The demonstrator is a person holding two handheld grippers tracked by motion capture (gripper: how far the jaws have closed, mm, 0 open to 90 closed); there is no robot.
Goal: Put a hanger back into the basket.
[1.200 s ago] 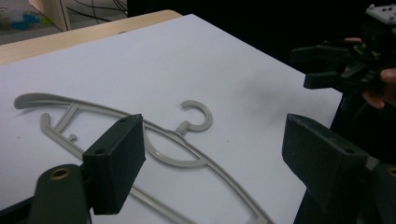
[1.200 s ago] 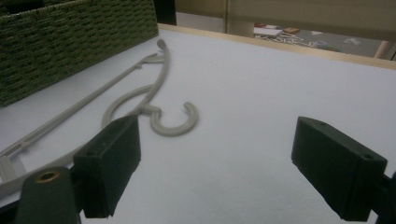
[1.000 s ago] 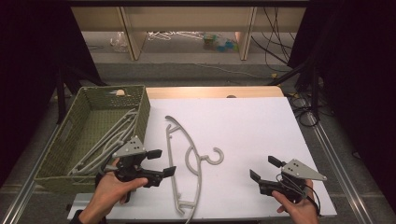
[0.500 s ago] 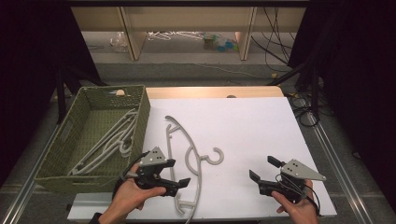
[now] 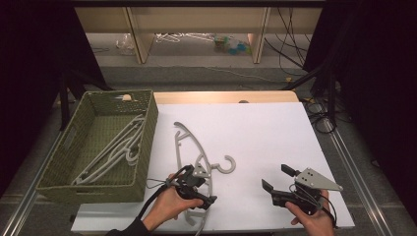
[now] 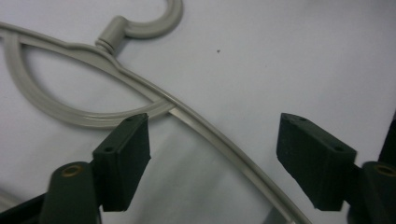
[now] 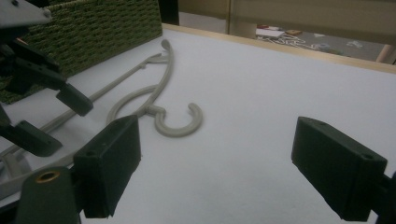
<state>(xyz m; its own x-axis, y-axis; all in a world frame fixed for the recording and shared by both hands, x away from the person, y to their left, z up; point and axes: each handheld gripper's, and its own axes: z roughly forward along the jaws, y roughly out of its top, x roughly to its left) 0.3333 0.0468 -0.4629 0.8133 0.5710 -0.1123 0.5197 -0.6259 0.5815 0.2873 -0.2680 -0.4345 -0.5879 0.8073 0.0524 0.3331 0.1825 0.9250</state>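
The grey plastic coat hanger [image 5: 194,162] lay flat on the white tabletop [image 5: 255,132], just beside the green woven basket [image 5: 147,132]. The left claw [image 6: 215,154] straddled its arm, jaws apart and just closing, not yet pinching. Best to centre the thin bar and grip squarely. The right claw [image 5: 279,183] waited open.

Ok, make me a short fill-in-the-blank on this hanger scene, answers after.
1. The hanger lies on the white ____.
2. The left gripper has its jaws ____ around the hanger's arm.
3. More hangers lie in the green ____.
4. The right gripper holds ____.

Missing words: table; open; basket; nothing
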